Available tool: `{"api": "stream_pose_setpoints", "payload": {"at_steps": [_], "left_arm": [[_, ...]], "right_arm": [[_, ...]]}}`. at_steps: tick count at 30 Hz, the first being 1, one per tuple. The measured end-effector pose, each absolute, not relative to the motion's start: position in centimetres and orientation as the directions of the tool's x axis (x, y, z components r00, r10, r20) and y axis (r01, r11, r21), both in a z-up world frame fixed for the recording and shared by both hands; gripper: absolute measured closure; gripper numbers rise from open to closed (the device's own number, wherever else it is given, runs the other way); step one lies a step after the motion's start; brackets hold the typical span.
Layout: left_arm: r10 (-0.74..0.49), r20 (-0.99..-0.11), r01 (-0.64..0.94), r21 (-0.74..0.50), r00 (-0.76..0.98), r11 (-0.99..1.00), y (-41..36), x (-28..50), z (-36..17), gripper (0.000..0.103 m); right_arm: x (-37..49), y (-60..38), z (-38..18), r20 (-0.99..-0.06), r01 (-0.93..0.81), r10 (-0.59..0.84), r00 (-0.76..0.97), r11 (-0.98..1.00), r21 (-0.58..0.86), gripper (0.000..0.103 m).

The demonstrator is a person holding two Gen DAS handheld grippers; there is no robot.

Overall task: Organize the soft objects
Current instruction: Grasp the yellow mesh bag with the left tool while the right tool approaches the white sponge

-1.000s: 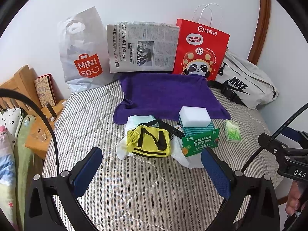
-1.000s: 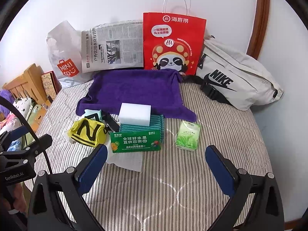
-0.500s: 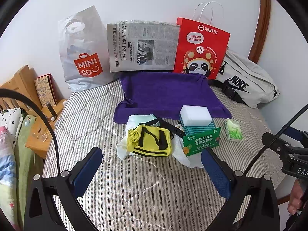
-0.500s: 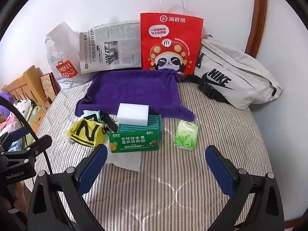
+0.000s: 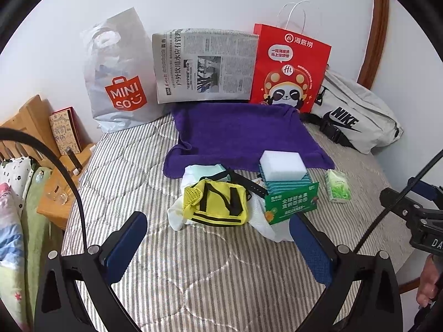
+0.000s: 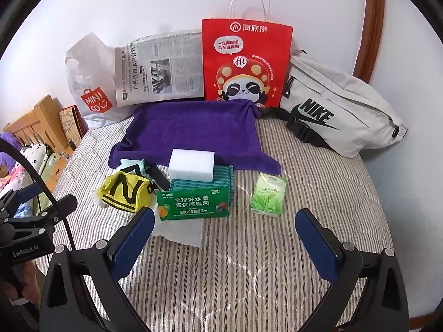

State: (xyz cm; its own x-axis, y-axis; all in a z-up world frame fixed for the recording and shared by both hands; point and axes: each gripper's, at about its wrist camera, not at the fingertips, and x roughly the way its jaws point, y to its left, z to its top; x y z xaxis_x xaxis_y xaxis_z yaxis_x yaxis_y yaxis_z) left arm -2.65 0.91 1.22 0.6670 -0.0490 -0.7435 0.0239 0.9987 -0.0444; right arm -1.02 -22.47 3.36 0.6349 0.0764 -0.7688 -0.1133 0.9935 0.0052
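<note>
The left gripper (image 5: 218, 244) had its fingers wide open and held nothing, low over the striped bed (image 5: 193, 276). Just past it, from left to right, lay a yellow bag (image 5: 218, 204), a white sponge (image 5: 283, 164) on a green pack (image 5: 290, 203), and tissues (image 5: 337, 189), all in front of the purple towel (image 5: 238, 135). The right gripper (image 6: 225, 242) was open too, empty.

Against the wall: white Miniso bag (image 5: 119, 74), newspaper (image 5: 205, 65), red paper bag (image 5: 289, 67), grey Nike bag (image 5: 357, 113). Wooden headboard (image 5: 25, 121) at left.
</note>
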Motion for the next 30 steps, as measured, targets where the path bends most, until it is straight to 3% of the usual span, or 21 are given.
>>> {"api": "stream_pose_setpoints", "payload": {"at_steps": [17,23,30], "left_arm": [[-0.019,-0.796,0.001,-0.023,0.605,1.0,2.5,1.5,-4.9,0.003],[-0.07,-0.795,0.061,-0.041,0.602,0.997,0.9,2.9,-6.2,0.005],[-0.06,-0.82,0.129,0.017,0.569,0.991,-2.1,5.6,-8.3,0.026]], "right_arm": [[0.8,-23.6,0.3,-0.796,-0.089,0.063,0.602,0.996,0.011,0.003],[1.8,-24.0,-1.4,-0.82,-0.085,0.062,0.569,0.996,0.017,0.003],[2.4,-25.6,-2.5,-0.828,-0.051,0.026,0.56,0.999,-0.003,0.003]]}}
